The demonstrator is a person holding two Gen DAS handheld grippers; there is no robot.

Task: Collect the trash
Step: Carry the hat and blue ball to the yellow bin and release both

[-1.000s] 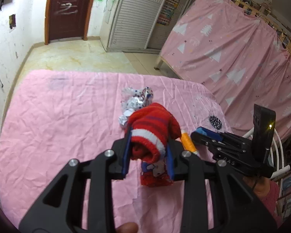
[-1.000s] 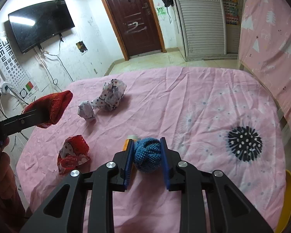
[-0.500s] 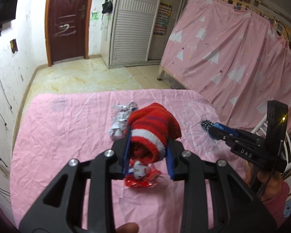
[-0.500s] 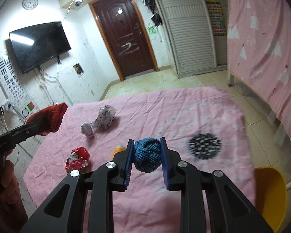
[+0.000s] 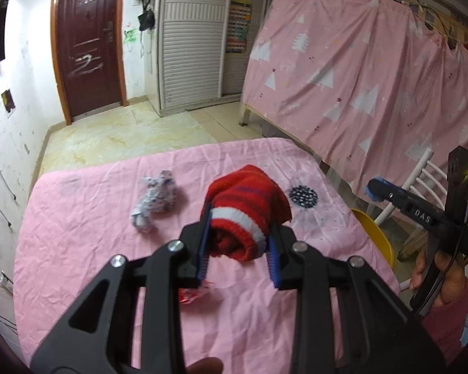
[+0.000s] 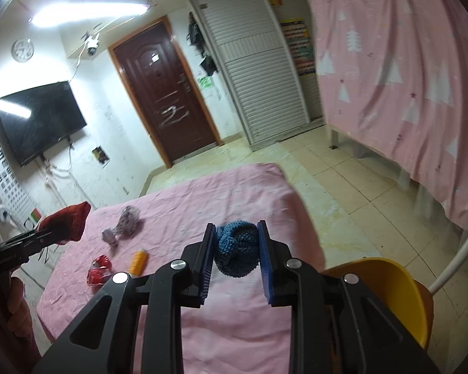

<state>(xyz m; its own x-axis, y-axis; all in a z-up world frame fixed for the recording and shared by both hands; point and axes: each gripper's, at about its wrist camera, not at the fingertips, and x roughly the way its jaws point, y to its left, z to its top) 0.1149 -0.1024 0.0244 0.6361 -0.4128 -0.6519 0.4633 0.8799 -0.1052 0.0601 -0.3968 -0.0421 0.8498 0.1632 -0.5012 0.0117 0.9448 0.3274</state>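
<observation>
The left gripper (image 5: pixel 238 243) is clamped on a rolled-up red sock with a white stripe (image 5: pixel 246 215). The soft red roll sits squeezed between the two blue pads (image 5: pixel 202 249), up in the air above the pink wrinkled bed sheet (image 5: pixel 78 233).

The right gripper (image 6: pixel 235 252) is clamped on a round blue knitted sock ball (image 6: pixel 237 247). The ball is pinched tight between its blue pads (image 6: pixel 206 261), also held up above the pink sheet.

Three bits of trash lie on the pink sheet. A crumpled white wrapper with dark dots (image 5: pixel 156 199) lies on the sheet toward its far end, out past the red sock and to its left in the left wrist view. A shiny red crinkled snack wrapper (image 6: pixel 99 269) lies on the sheet closer to the near edge. In the left wrist view only a small red bit of it (image 5: pixel 192 294) peeks out from under the gripper. A small orange plastic bottle (image 6: pixel 138 260) lies on the sheet just beside the red wrapper.

A black round dotted flower print (image 5: pixel 302 196) marks the sheet near its side edge. A yellow plastic chair (image 6: pixel 390 290) stands just off that side of the sheet, close under the right gripper. Past the far end of the sheet is a dark brown wooden door (image 6: pixel 165 106).
</observation>
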